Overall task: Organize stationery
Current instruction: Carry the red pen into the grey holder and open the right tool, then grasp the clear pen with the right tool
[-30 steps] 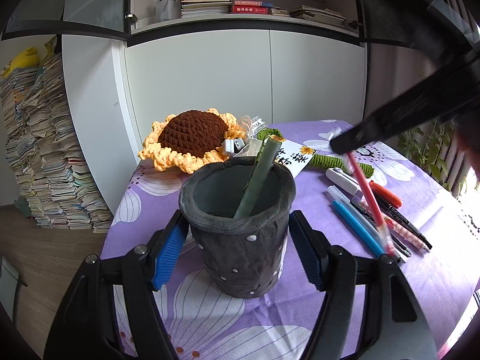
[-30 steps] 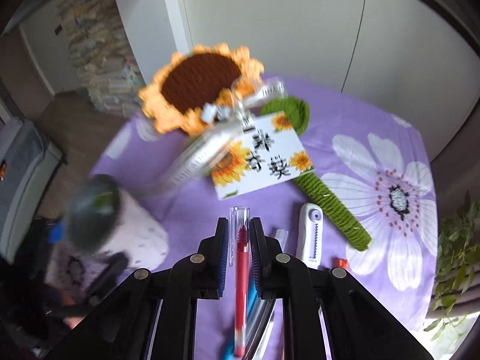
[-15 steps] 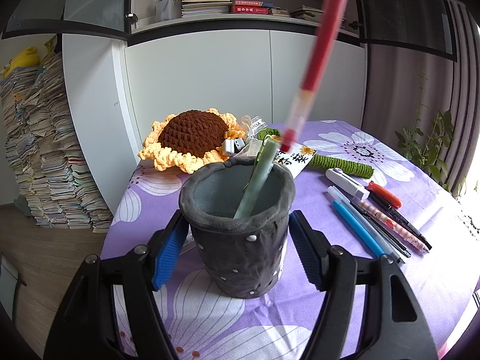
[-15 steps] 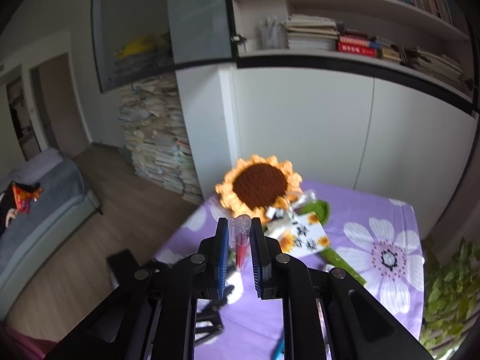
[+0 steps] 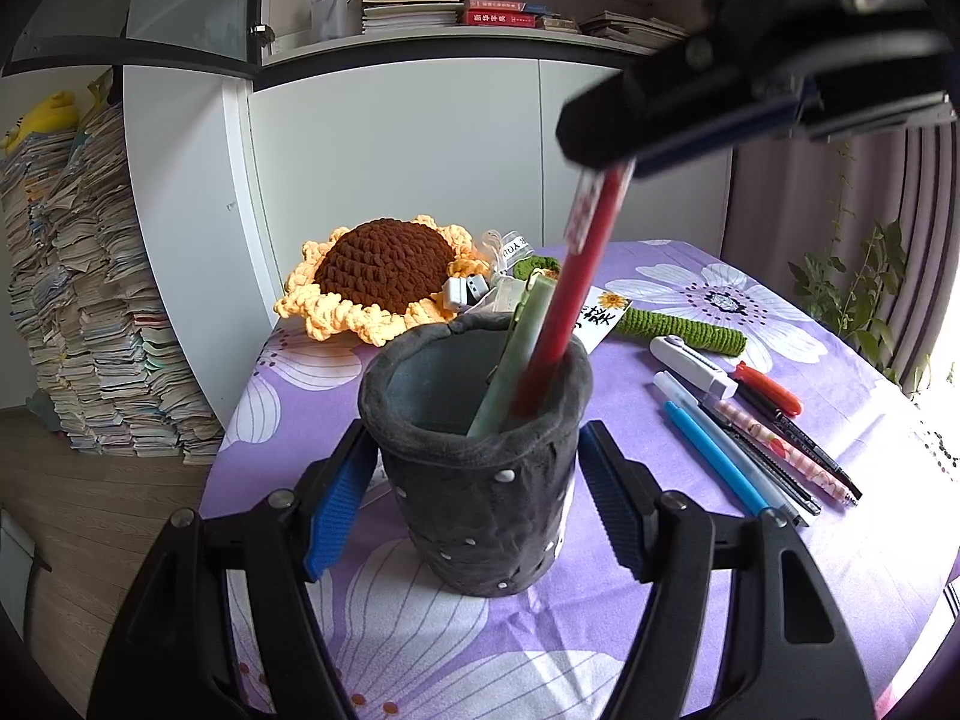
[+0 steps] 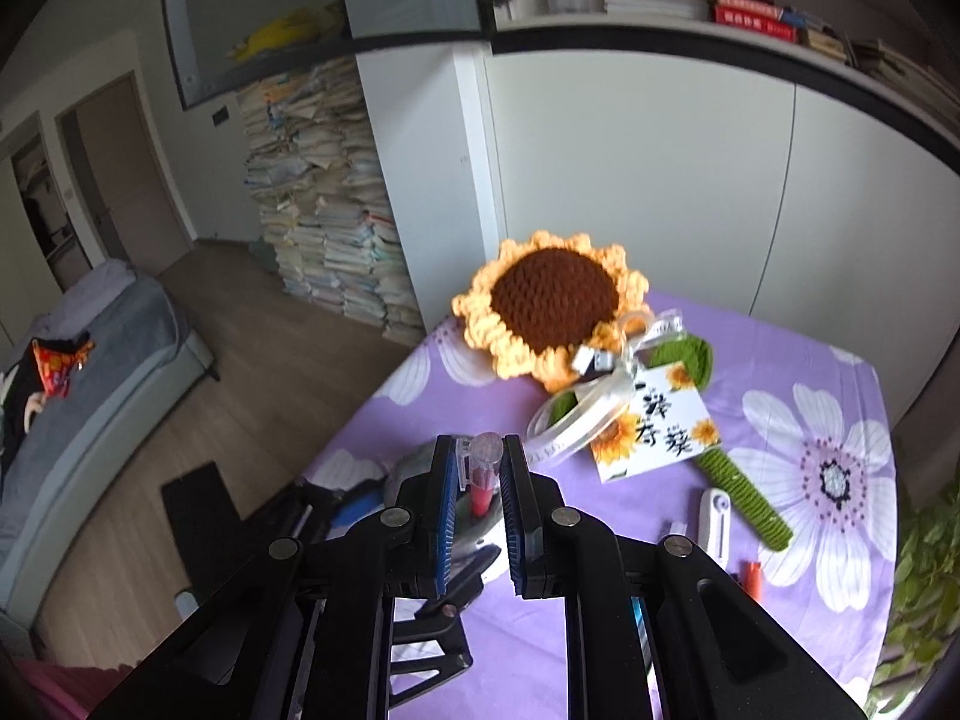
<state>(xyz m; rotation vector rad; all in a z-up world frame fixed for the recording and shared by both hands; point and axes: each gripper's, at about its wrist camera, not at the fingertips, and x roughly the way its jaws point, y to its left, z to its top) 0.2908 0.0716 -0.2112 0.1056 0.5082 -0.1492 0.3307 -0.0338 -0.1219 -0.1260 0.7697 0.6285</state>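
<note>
- Pen holder [image 5: 477,462], dark grey and soft-walled, stands upright near the left edge of the counter [image 5: 720,630], which wears a purple cloth printed with white flowers.
- We read the left gripper [image 5: 477,504] as bracing that holder: its blue pads sit on either side of the body, the left pad against the wall and the right pad at most just touching, so we cannot tell whether its jaws truly squeeze. Steadying a light cup while a pen goes in would explain the pose.
- Inside the holder we count two things: one pale green pen [image 5: 516,354] leaning on the far rim, and the red pen [image 5: 570,300] whose lower end is already below the rim, touching the green one.
- The right gripper [image 6: 480,480] comes in from above and to the right, jaws closed on the red pen's capped upper end, the pen hanging steeply into the holder; we judge that the drop is nearly ready.
- Behind the holder lies one crocheted sunflower [image 5: 384,276] with a green stem and one printed card [image 6: 651,420], decoration, not stationery, we think.
- To the right, six items wait flat on the cloth, close together: one white correction-tape dispenser [image 5: 690,360], one red marker [image 5: 771,387], one blue pen [image 5: 717,459], one clear-barrelled pen, one patterned pink pen [image 5: 780,450] and one black pen [image 5: 819,459].
</note>
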